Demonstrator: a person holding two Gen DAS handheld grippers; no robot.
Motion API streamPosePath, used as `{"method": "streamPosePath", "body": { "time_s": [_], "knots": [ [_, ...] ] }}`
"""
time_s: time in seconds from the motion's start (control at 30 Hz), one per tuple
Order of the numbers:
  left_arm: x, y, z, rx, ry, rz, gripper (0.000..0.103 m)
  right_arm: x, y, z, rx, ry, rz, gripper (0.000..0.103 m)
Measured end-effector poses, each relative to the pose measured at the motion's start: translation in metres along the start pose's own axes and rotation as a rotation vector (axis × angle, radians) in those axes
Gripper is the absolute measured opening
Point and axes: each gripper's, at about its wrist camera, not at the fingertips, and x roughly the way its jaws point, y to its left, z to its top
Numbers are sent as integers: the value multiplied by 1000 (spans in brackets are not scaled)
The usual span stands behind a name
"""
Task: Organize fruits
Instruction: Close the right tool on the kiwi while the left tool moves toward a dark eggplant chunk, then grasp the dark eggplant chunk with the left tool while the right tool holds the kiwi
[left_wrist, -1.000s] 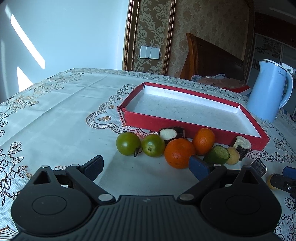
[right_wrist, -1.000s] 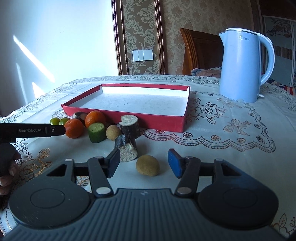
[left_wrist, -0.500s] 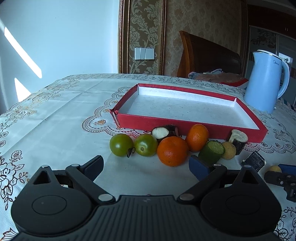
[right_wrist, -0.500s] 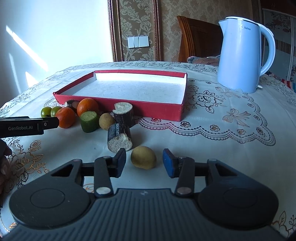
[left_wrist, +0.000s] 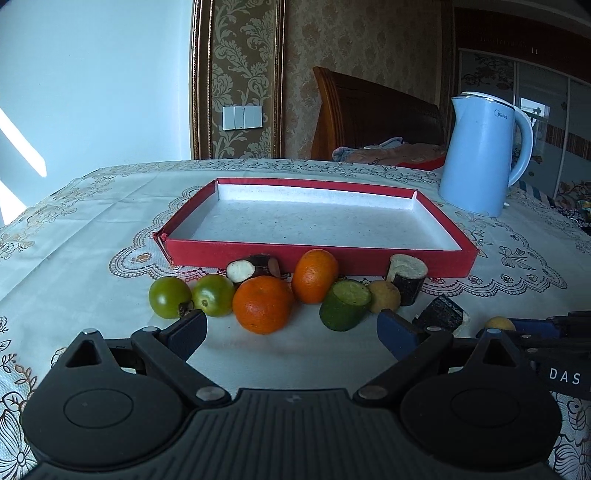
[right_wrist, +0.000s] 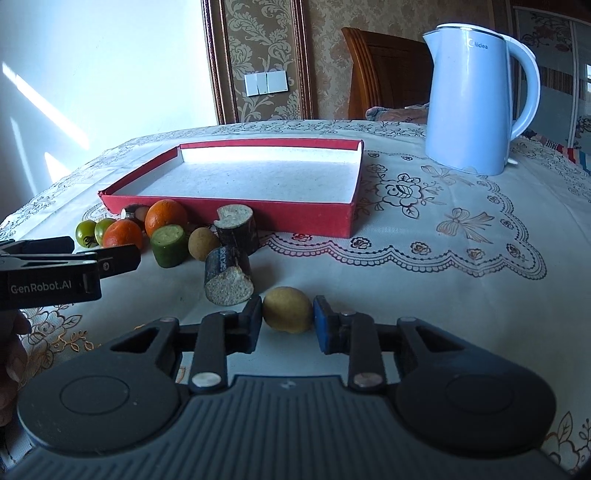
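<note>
Step in hand, as judged: first pickup, every fruit outside the tray.

Nearest, right wrist view: right tool (right_wrist: 287, 319) closed down to the small yellow fruit (right_wrist: 287, 309), one pad at each flank, apparently touching; fruit at rest on the counter (right_wrist: 461, 280). Firm grip not confirmable. Long axis of the fruit roughly left to right, in line with the closing direction, blunter end to the right. Shape near-oval, so a roll is possible if the squeeze lands off centre.

Left wrist view: left tool (left_wrist: 290, 330) wide open, holding nothing, low over the counter, aimed at the near orange (left_wrist: 263, 304).

Just beyond, a loose row: two green tomatoes (left_wrist: 170, 297) at left, the near orange, a second orange (left_wrist: 314, 270) behind it, a green cut piece (left_wrist: 345, 304) tilted with its cut face up and to the right, a round tan fruit (left_wrist: 384, 295), and dark-skinned cut chunks (right_wrist: 228, 275), one upright, one lying with its cut face toward the camera.

Behind the row: red tray (left_wrist: 258, 254), shallow, white-lined, nothing in it. Far right: blue kettle (right_wrist: 476, 99).

Next move, as judged: confirm hold on the yellow fruit, lift straight up clear of the lying chunk just to its left, carry over the near tray wall, lower inside, release.
</note>
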Motion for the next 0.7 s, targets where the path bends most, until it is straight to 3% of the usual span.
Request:
{"method": "streamPosePath", "body": {
  "time_s": [0.17, 0.4, 0.53, 0.7],
  "knots": [
    [-5, -21, 1, 34, -42, -66, 99, -3, -8, 0, 15, -9, -12, 28],
    [7, -58, 4, 96, -46, -30, 98, -2, -14, 0, 19, 3, -33, 28],
    [15, -60, 6, 69, -10, -44, 98, -3, -18, -2, 38, -2, -35, 28],
    [8, -61, 3, 68, -38, -105, 98, -7, -24, -4, 61, -10, -35, 28]
  ]
}}
